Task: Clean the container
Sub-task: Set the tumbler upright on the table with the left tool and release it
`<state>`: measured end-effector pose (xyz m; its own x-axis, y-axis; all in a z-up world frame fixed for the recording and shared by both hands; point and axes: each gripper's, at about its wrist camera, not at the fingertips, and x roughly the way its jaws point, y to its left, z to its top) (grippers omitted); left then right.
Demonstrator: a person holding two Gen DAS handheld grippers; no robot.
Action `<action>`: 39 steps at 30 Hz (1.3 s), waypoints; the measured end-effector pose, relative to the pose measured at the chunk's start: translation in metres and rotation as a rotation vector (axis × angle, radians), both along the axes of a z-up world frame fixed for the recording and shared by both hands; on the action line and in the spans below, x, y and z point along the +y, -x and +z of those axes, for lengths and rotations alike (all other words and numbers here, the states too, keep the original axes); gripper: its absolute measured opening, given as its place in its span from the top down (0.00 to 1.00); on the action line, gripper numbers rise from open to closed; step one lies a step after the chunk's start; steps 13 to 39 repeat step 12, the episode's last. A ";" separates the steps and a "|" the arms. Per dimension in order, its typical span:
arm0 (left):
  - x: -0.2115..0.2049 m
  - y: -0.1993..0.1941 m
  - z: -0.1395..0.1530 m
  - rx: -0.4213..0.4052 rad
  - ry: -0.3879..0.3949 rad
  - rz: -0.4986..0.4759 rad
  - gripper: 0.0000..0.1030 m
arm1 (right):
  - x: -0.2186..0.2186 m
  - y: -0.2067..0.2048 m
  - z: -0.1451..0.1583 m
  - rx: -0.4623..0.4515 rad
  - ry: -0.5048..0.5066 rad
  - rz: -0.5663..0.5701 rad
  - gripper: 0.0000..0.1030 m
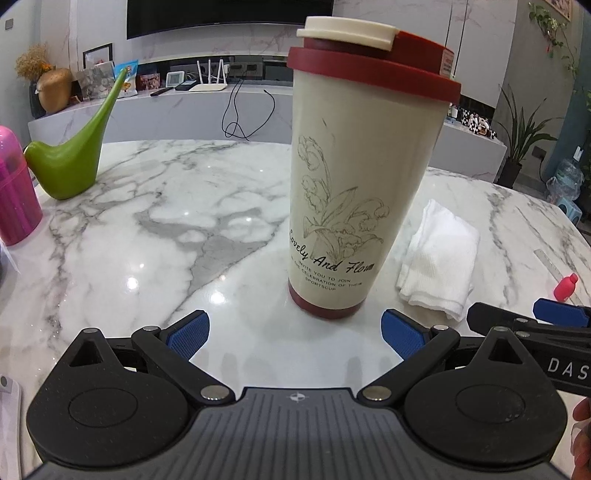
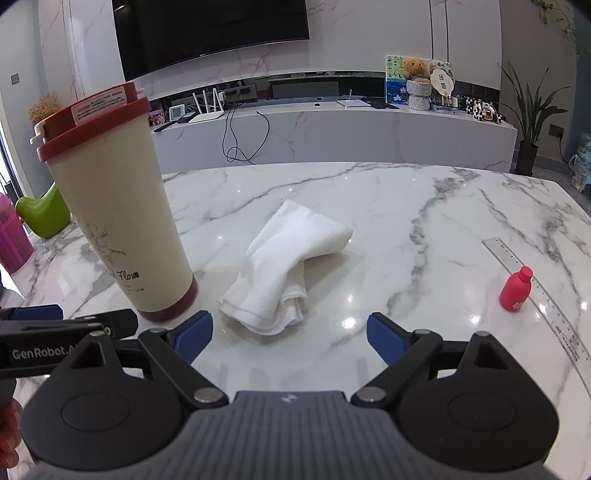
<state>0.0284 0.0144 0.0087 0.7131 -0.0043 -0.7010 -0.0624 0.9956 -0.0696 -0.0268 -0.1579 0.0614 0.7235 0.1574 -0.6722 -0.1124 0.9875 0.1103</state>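
Resting on marble table (image 2: 406, 206): cup (image 1: 365, 177), cloth (image 2: 288, 266) | wall TV (image 2: 210, 26) | both grippers' fingers spread, empty

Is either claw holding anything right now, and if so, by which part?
Nothing is held. The left claw and right claw are both open and empty.

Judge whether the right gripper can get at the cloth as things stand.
Probably yes: the right gripper is open and empty, the cloth lies just ahead of it on bare table, and the cup stands off to the side.

Both claws (image 1: 295, 334) (image 2: 290, 334) wide apart, empty
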 end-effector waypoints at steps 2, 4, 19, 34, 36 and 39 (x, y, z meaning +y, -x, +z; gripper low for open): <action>-0.001 -0.001 -0.002 0.006 -0.007 -0.006 0.01 | 0.000 0.000 0.000 0.000 0.000 0.001 0.10; -0.002 -0.001 -0.003 0.013 -0.015 -0.011 0.01 | 0.001 0.000 0.000 0.000 0.001 0.002 0.10; -0.004 -0.002 -0.008 0.034 -0.032 -0.025 0.02 | 0.000 -0.001 -0.003 0.010 0.000 -0.003 0.10; -0.004 -0.002 -0.008 0.034 -0.032 -0.025 0.02 | 0.000 -0.001 -0.003 0.010 0.000 -0.003 0.10; -0.004 -0.002 -0.008 0.034 -0.032 -0.025 0.02 | 0.000 -0.001 -0.003 0.010 0.000 -0.003 0.10; -0.004 -0.002 -0.008 0.034 -0.032 -0.025 0.02 | 0.000 -0.001 -0.003 0.010 0.000 -0.003 0.10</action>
